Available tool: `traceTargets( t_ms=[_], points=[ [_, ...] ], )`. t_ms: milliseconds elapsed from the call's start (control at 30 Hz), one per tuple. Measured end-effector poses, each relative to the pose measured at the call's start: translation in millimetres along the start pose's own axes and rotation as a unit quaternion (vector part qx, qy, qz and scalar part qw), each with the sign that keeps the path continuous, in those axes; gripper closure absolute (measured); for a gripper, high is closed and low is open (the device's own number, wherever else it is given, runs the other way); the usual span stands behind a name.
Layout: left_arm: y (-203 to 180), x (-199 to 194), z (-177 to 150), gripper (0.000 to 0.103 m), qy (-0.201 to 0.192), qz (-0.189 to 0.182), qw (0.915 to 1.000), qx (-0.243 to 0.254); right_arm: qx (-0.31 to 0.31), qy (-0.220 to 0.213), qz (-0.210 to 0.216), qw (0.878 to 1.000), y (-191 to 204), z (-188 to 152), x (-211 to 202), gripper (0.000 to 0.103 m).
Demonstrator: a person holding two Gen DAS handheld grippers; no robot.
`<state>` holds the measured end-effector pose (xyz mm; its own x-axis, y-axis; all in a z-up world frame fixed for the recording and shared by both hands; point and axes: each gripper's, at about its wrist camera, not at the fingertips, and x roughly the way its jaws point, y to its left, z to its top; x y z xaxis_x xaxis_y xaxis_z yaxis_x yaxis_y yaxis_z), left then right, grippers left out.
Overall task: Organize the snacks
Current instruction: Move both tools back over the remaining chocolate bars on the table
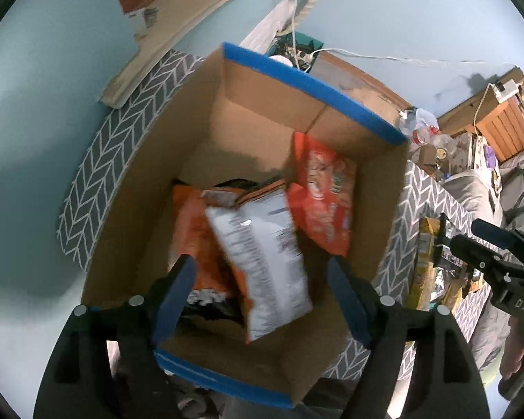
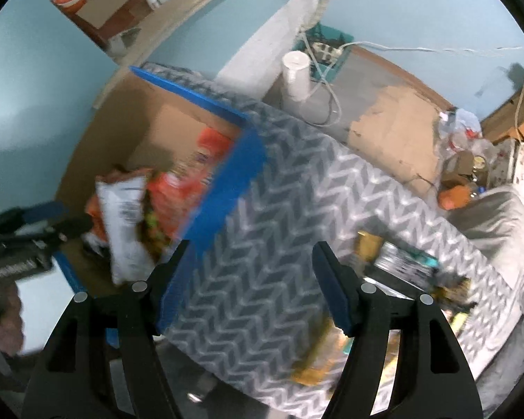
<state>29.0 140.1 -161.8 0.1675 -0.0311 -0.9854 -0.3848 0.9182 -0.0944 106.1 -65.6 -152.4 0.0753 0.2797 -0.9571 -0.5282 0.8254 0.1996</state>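
An open cardboard box (image 1: 314, 83) with blue-taped rims stands on a grey chevron cloth. Inside lie a white chip bag (image 1: 255, 230), an orange bag (image 1: 325, 195) against the right wall and another orange bag (image 1: 195, 223) at the left. My left gripper (image 1: 261, 262) hangs open straight above the box, its pads clear of the white bag. My right gripper (image 2: 251, 246) is open over the cloth to the right of the box (image 2: 234, 174), with nothing between its fingers. More snack packets, one yellow (image 2: 318, 359) and one dark (image 2: 405, 262), lie on the cloth near it.
The chevron cloth (image 2: 279, 209) covers the table. Behind it stand a white cup (image 2: 297, 73) and a teal basket with a power strip (image 2: 326, 49) and cords. Grey bedding (image 2: 489, 216) and clutter lie at the right, a wooden shelf (image 1: 178, 17) at the upper left.
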Motion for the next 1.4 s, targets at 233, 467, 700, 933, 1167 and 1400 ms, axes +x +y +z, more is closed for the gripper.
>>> traceTargets(
  t_ms=[233, 467, 700, 933, 1167, 1400],
  points=[
    [-47, 2, -9, 0.024, 0.014, -0.016, 0.9993, 0.029, 0.006, 0.015, -0.051, 0.999, -65, -35, -10, 0.033],
    [-112, 12, -25, 0.024, 0.026, -0.023, 0.9963, 0.079, 0.024, 0.018, -0.057, 0.998, -134, -63, -18, 0.033],
    [-173, 32, -36, 0.024, 0.039, -0.033, 0.9926, 0.11, 0.03, 0.029, -0.035, 0.999, -186, -81, -14, 0.033],
    [-219, 58, -45, 0.024, 0.056, -0.033, 0.9892, 0.131, 0.023, 0.044, -0.008, 0.999, -215, -92, -3, 0.033],
    [-248, 75, -54, 0.024, 0.079, -0.028, 0.986, 0.144, 0.004, 0.072, 0.023, 0.997, -226, -107, 8, 0.033],
    [-259, 83, -67, 0.024, 0.097, -0.027, 0.9819, 0.16, -0.009, 0.088, 0.039, 0.995, -223, -132, 7, 0.033]
  ],
)
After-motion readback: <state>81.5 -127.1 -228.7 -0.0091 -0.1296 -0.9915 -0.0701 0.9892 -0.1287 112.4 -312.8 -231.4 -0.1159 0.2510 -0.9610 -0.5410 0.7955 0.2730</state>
